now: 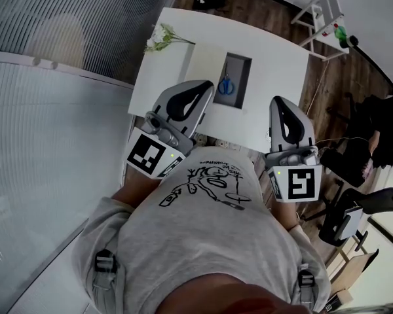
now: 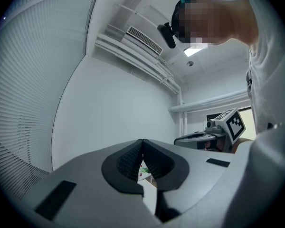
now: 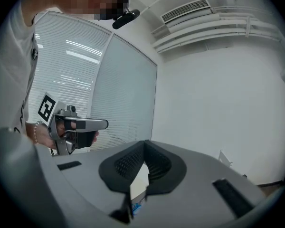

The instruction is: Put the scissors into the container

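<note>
Blue-handled scissors (image 1: pixel 225 84) lie inside the grey rectangular container (image 1: pixel 242 87) on the white table (image 1: pixel 278 64). My left gripper (image 1: pixel 208 90) is held up close to the body, its tips just left of the container in the head view. Its jaws are shut with nothing between them (image 2: pixel 142 140). My right gripper (image 1: pixel 277 101) hangs to the right of the container, also shut and empty (image 3: pixel 144 141). A small blue patch (image 3: pixel 137 207) shows low in the slit below its jaws. Each gripper view shows the other gripper level beside it.
A sprig of white flowers (image 1: pixel 158 38) lies at the table's far left corner. A pale sheet (image 1: pixel 202 64) rests next to the container. A white rack (image 1: pixel 321 15) stands beyond the table, an office chair (image 1: pixel 354 214) to the right, and a blind-covered glass wall (image 1: pixel 52 77) to the left.
</note>
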`<state>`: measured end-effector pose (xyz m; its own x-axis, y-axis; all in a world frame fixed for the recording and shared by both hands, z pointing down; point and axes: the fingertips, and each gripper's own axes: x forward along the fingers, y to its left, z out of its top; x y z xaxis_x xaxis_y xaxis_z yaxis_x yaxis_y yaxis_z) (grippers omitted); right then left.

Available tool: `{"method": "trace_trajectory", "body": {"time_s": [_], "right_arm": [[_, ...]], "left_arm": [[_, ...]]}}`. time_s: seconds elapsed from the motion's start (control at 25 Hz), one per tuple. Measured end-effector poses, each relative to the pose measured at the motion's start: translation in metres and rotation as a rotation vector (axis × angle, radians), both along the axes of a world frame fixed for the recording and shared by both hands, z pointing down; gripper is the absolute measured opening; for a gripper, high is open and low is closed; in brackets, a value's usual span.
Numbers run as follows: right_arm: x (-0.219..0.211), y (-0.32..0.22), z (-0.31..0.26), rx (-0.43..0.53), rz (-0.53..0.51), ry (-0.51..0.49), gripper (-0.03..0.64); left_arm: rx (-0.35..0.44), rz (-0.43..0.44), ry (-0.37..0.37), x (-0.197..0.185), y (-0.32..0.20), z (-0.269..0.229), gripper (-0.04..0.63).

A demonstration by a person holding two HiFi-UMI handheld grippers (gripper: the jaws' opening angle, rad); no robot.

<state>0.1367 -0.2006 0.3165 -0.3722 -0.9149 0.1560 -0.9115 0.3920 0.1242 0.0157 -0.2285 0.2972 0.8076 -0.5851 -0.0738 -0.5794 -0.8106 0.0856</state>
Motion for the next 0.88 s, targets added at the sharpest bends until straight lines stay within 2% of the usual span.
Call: {"method": "trace_trajectory", "body": {"time_s": [0.88], "right_arm": [[-0.0011, 0.0007, 0.0029, -0.004, -0.009, 0.013, 0.006]], "left_arm": [[-0.003, -0.012, 0.002, -0.0009, 0.0024, 0.0002, 0.021]]}}
